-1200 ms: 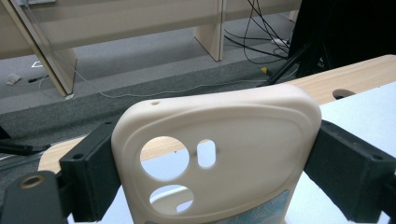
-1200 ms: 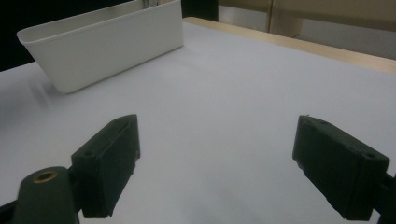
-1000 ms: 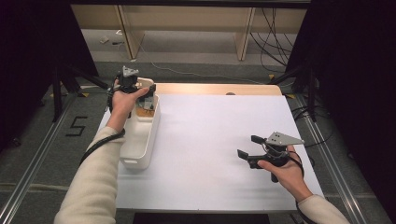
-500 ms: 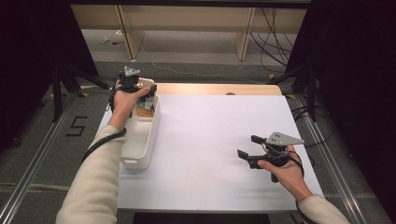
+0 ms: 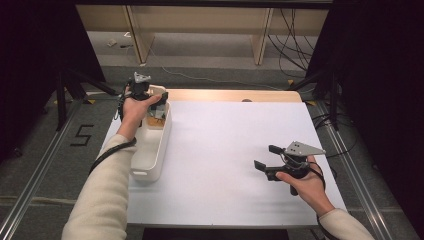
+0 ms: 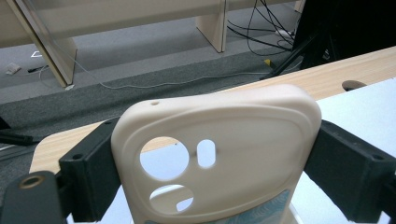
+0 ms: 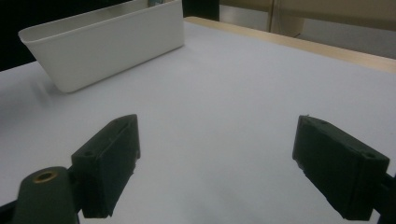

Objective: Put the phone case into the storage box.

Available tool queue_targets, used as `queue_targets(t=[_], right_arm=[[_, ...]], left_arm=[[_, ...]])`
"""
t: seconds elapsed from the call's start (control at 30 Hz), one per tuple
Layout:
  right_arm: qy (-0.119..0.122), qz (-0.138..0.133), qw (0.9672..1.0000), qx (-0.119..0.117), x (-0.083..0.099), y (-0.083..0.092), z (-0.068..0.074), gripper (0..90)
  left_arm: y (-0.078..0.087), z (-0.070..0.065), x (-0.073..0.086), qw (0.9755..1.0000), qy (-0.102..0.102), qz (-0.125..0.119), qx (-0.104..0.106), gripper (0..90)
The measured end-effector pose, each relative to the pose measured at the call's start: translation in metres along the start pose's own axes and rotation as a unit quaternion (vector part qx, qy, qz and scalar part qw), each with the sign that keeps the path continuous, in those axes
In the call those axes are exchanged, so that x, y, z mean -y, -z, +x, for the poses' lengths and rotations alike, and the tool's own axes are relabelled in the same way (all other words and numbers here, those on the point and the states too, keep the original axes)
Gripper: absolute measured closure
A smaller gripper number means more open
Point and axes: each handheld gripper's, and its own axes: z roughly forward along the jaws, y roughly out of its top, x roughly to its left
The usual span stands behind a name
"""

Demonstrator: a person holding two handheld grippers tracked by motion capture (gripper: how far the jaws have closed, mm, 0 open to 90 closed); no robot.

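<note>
Grey floor and pale shelving lie behind a white table (image 5: 225,150) in the high view. At its left edge stands a long white bin (image 5: 152,150); the left gripper (image 5: 159,101) sits over the bin's far end, with small items under it too blurred to name. The right gripper (image 5: 266,157) rests low over bare table at the right, well apart from the bin, jaws spread with nothing between them.

From the left gripper view, both jaws press on the sides of a cream phone case (image 6: 215,158), camera cut-outs facing the lens, with the table's wooden edge beyond it.

Looking along the right gripper, its open jaws frame bare white surface, the bin (image 7: 107,42) farther off.

My reading: the case is gripped at the bin but not yet set anywhere; whether it goes in or comes out I cannot tell.
</note>
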Motion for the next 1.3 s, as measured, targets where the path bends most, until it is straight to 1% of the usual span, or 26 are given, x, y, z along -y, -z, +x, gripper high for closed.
queue_targets(t=[0.17, 0.53, 0.67, 1.3], right_arm=[[0.0, 0.0, 1.0, 0.0, 0.0, 0.0, 0.0, 15.7], [-0.001, 0.002, 1.0, -0.001, 0.0, 0.0, 0.0, 15.8], [-0.001, 0.002, 1.0, -0.001, 0.0, 0.0, 0.0, 15.8], [0.0, 0.004, 1.0, -0.001, 0.001, 0.0, 0.0, 15.8]], left_arm=[[-0.001, 0.001, 0.001, 1.0, 0.004, 0.001, -0.001, 10.9], [-0.005, 0.001, 0.003, 1.0, 0.003, 0.009, -0.001, 10.7], [-0.006, 0.001, 0.004, 0.9999, 0.007, 0.011, -0.001, 10.7], [-0.011, 0.002, 0.004, 0.9999, 0.006, 0.014, -0.005, 10.3]])
